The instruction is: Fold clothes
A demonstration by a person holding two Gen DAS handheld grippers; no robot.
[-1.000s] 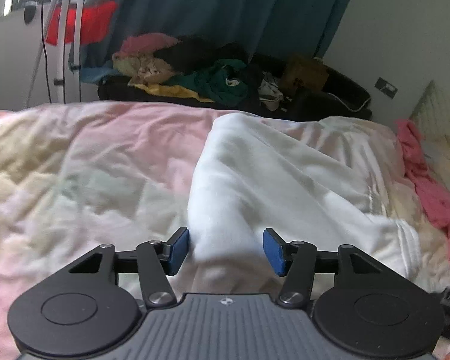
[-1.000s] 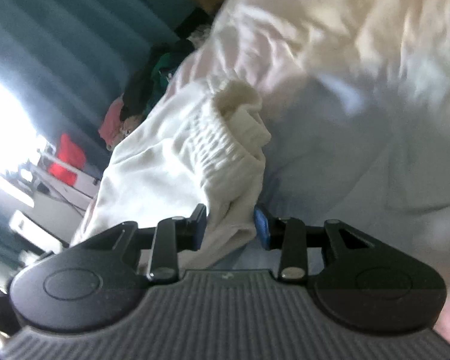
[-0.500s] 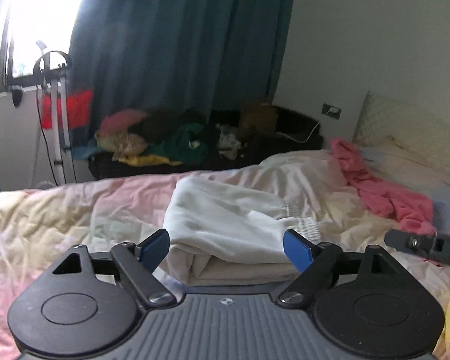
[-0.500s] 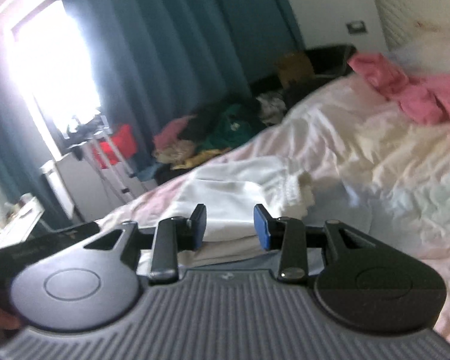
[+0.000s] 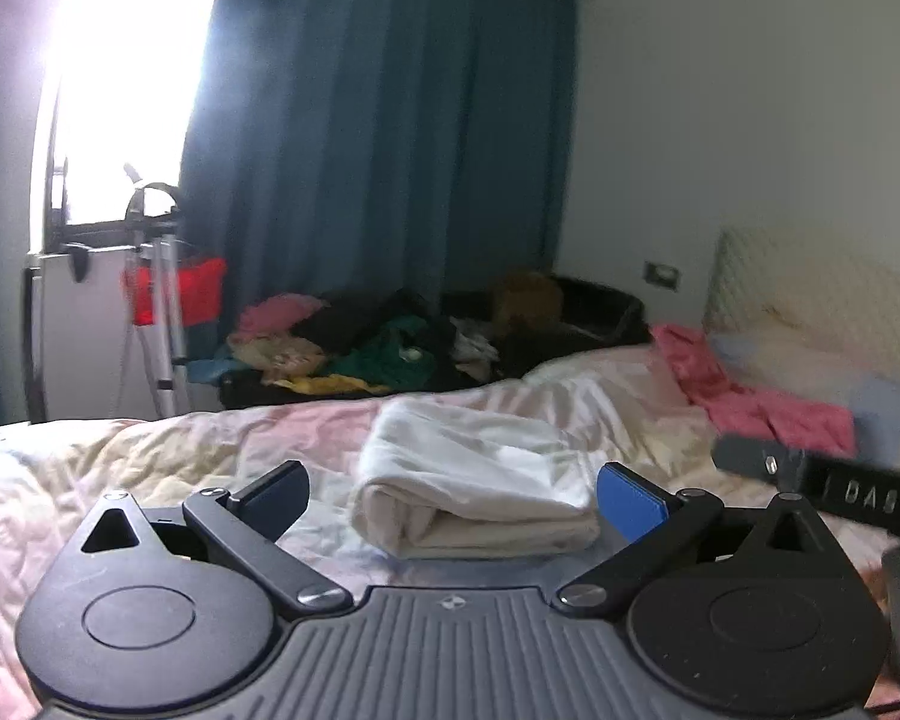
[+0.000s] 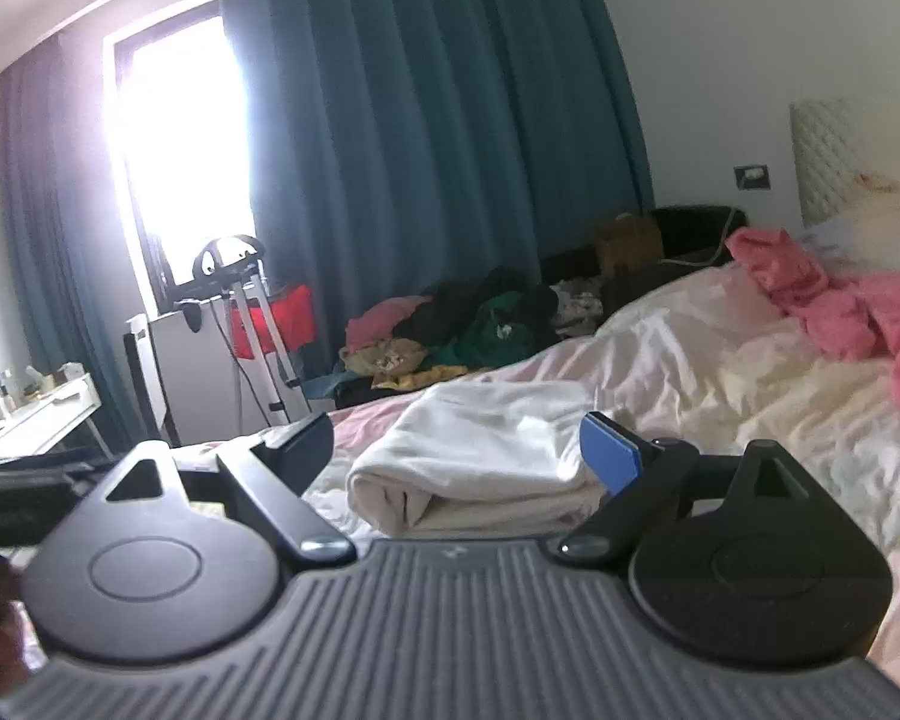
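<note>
A white garment (image 5: 474,480) lies folded in a thick bundle on the pale bedspread (image 5: 150,468); the right wrist view shows it too (image 6: 480,456). My left gripper (image 5: 453,501) hangs back from the bundle, above the bed, its jaws opening wide with nothing between them. My right gripper (image 6: 459,453) is likewise drawn back and raised, jaws opening, apart from the cloth. The right gripper's body (image 5: 822,486) shows at the right edge of the left wrist view.
Pink clothes (image 6: 834,306) lie crumpled by the pillows and headboard (image 5: 810,312) at the right. Beyond the bed are a pile of mixed clothes (image 5: 360,354), a dark sofa, a tripod (image 5: 162,300), blue curtains and a bright window. A white desk (image 6: 36,414) stands at left.
Both grippers let go of the white garment, opened wide, and drew back and up from it. The bundle now lies folded on the bed, farther off in both views. The right view rolled level.
</note>
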